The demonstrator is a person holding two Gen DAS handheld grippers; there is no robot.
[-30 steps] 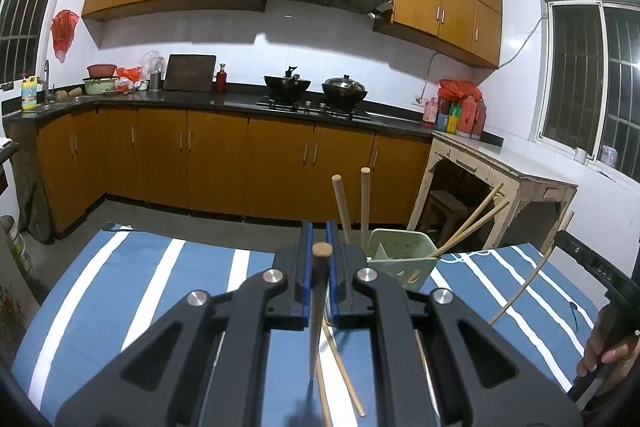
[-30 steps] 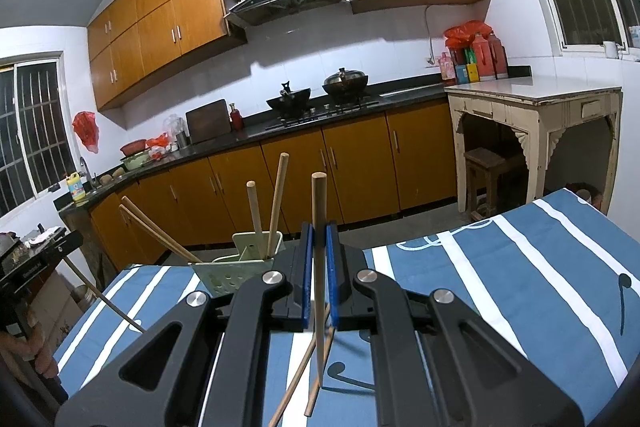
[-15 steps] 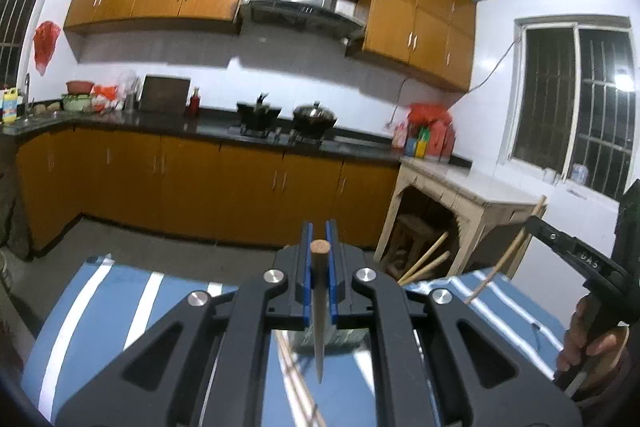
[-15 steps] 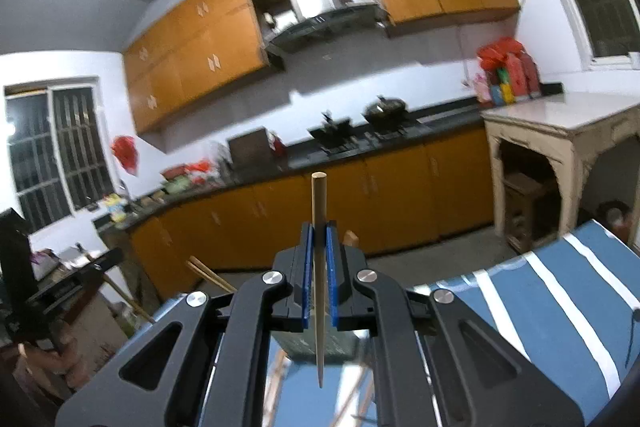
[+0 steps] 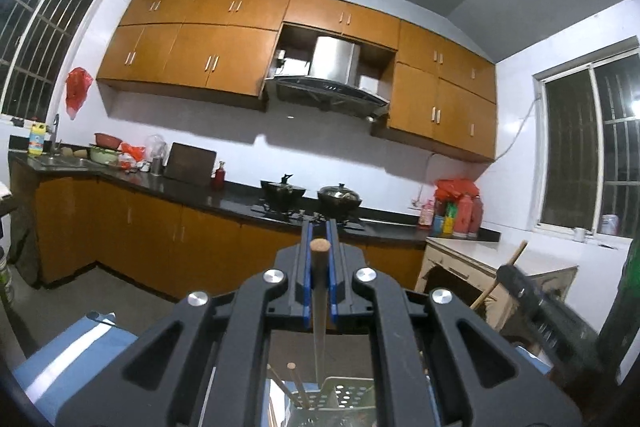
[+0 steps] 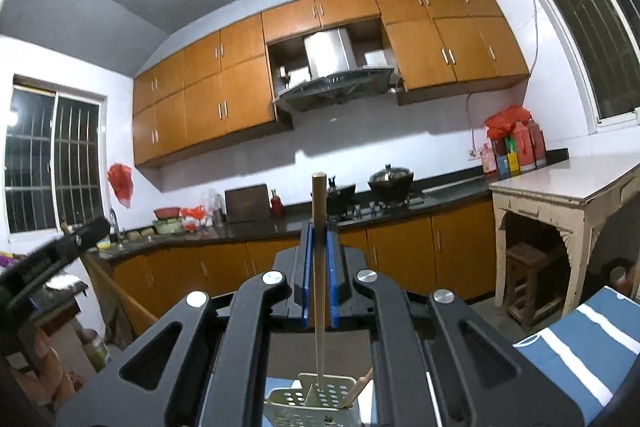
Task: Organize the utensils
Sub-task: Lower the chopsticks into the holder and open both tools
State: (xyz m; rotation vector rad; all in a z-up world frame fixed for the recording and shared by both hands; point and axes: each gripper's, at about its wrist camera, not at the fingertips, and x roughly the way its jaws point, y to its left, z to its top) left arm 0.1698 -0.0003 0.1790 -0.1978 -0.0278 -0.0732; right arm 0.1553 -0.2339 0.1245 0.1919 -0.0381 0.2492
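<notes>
Each gripper is clenched on an upright wooden chopstick, the left gripper [image 5: 319,281] on one chopstick [image 5: 319,307] and the right gripper [image 6: 319,275] on another chopstick [image 6: 319,267], both tips hanging over the perforated utensil basket [image 6: 316,401] directly below on the blue striped surface [image 6: 576,351].

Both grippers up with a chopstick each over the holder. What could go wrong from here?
1. The right gripper clamps its chopstick mid-shaft, long tip hanging over the perforated holder; a tilted descent may catch the rim.
2. The left gripper holds its chopstick near the top end, so it could pivot or slip.
3. Chopsticks already stand in the holder; both entering together could collide.
</notes>
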